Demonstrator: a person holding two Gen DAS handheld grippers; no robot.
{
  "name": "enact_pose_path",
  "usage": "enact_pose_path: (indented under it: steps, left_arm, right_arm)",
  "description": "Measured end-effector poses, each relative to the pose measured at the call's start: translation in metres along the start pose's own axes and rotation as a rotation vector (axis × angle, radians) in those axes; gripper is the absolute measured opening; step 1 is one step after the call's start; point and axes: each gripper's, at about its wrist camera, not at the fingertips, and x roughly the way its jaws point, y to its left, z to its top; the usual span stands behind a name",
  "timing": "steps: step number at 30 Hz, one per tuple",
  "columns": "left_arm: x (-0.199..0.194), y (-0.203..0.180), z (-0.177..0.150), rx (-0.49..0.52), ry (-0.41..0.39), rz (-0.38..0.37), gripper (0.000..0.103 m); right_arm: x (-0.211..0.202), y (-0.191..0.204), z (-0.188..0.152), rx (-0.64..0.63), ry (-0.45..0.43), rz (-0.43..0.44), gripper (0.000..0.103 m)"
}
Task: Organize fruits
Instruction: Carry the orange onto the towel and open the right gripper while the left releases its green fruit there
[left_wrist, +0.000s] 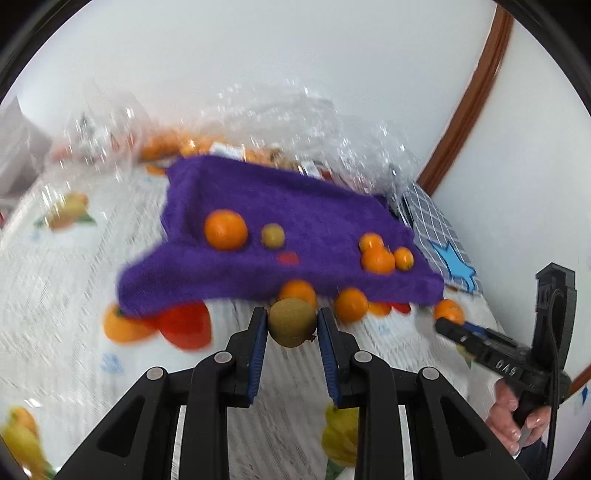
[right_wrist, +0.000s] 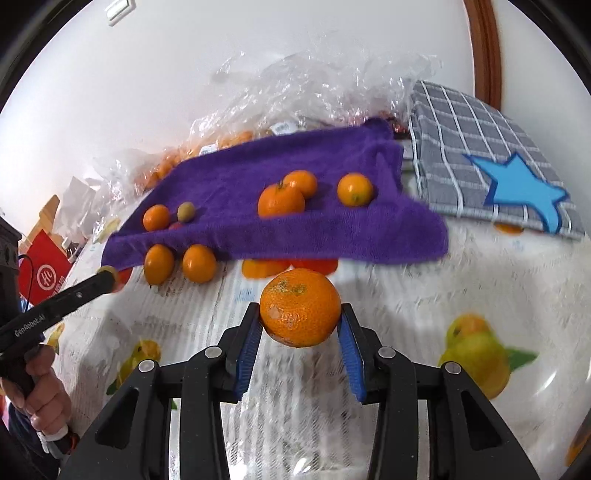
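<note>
Here the left gripper (left_wrist: 291, 323) pinches a kiwi (left_wrist: 291, 322) and the right gripper (right_wrist: 300, 319) an orange (right_wrist: 300, 307), both over bare tablecloth (right_wrist: 406, 314) short of the purple towel's (right_wrist: 295, 229) near edge. Four oranges and one small green fruit (right_wrist: 185, 211) sit on the towel; two oranges (right_wrist: 179, 263) lie against its near-left edge.

Purple towel (right_wrist: 258, 192) — orange mandarin (right_wrist: 300, 307), grey-checked cloth (right_wrist: 465, 122).

The setting is appearing as a home interior. A desk is carrying a fruit-printed tablecloth (right_wrist: 424, 295), a purple towel (right_wrist: 258, 206) and a grey checked cloth with a blue star (right_wrist: 480, 147), while crumpled clear plastic bags (right_wrist: 314, 85) of produce are lying against a plain white wall (right_wrist: 184, 74) beside a brown wooden door frame (right_wrist: 484, 48).
</note>
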Motion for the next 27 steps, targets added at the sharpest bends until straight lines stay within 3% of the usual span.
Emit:
enact_pose_path:
  steps: [8,12,17,27]
  left_arm:
    - [-0.008,0.008,0.076,-0.010,-0.088,0.056,0.026]
    - [0.003,0.015,0.104,-0.037,-0.095,0.077,0.026]
    - [0.033,0.024,0.124,-0.051,-0.061,0.106,0.026]
    - [0.110,0.035,0.126,-0.047,0.098,0.164,0.026]
  right_arm:
    - [-0.016,-0.009,0.082,-0.031,-0.121,-0.016,0.041]
    - [-0.003,-0.010,0.116,-0.049,-0.126,-0.044,0.041]
    - [0.036,-0.011,0.145,-0.056,-0.091,-0.033,0.041]
    - [0.115,-0.016,0.143,-0.040,0.044,-0.033,0.041]
